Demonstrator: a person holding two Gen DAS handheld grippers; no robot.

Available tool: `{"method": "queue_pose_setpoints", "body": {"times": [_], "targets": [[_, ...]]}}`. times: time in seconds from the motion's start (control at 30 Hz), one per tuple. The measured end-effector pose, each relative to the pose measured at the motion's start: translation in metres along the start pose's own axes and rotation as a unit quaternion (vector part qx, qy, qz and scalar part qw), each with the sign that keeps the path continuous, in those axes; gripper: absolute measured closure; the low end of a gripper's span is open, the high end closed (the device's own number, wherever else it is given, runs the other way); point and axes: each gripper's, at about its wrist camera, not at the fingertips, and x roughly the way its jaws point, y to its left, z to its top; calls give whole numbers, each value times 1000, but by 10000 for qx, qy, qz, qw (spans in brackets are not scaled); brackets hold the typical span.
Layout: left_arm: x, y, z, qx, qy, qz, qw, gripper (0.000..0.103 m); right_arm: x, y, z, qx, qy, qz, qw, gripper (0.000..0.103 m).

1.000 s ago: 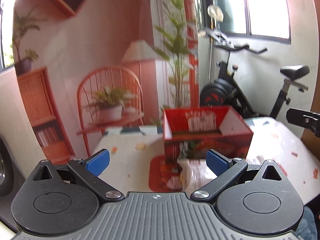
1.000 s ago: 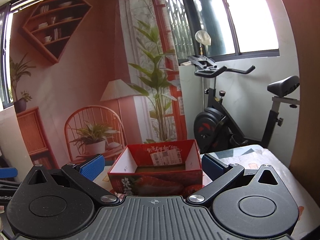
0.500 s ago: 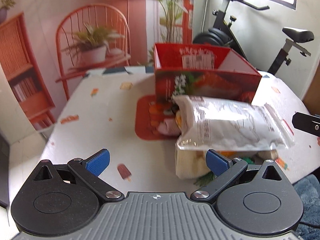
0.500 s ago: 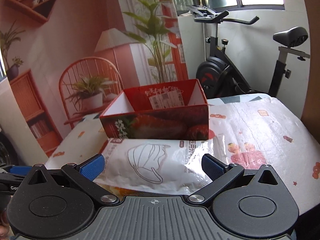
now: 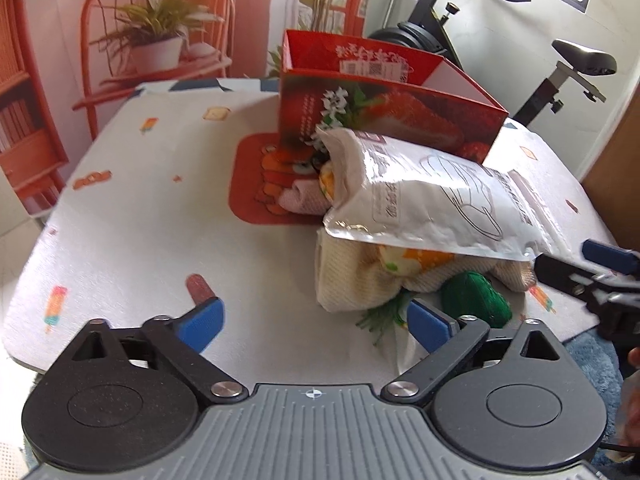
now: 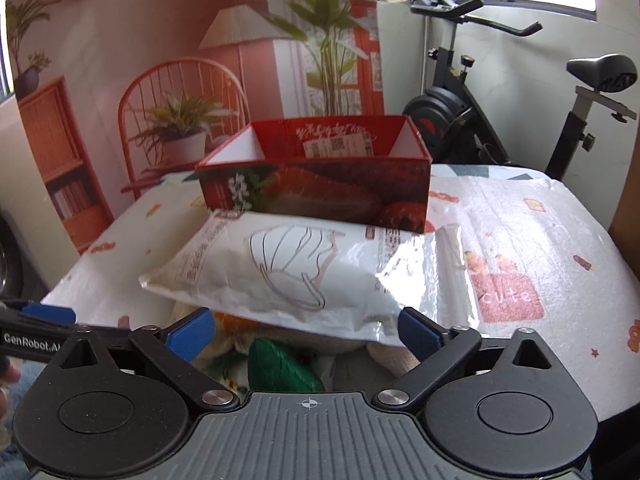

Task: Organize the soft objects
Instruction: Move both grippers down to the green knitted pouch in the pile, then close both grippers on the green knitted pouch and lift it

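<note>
A white foil pouch lies on top of a heap of soft things: a cream knitted cloth, a green knitted piece, an orange-and-white cloth and a pink roll. An open red box stands just behind the heap. My left gripper is open and empty, near the table's front edge, left of the heap. My right gripper is open and empty, just in front of the pouch, above the green piece; it also shows in the left wrist view.
The table has a white patterned cover with an orange printed patch. An exercise bike stands behind on the right. A wall mural of a chair and plants is behind. A wooden panel is at the right.
Both grippers have tilted down and moved closer to the heap. The table, pouch and soft things now fill the views; the green piece has come into sight.
</note>
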Motion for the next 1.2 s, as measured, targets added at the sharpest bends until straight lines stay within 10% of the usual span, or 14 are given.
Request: {"method": "queue_pose_setpoints", "body": {"times": [0.53,1.2], "targets": [[38,-21,-2,-170,170,-1348,9906,42,38,-2,-35,-100,961,490,9941,52],[90,-53,4,-153,621,-2367,9695,53,72,0,-36,-341,1080,907,9894,57]]}}
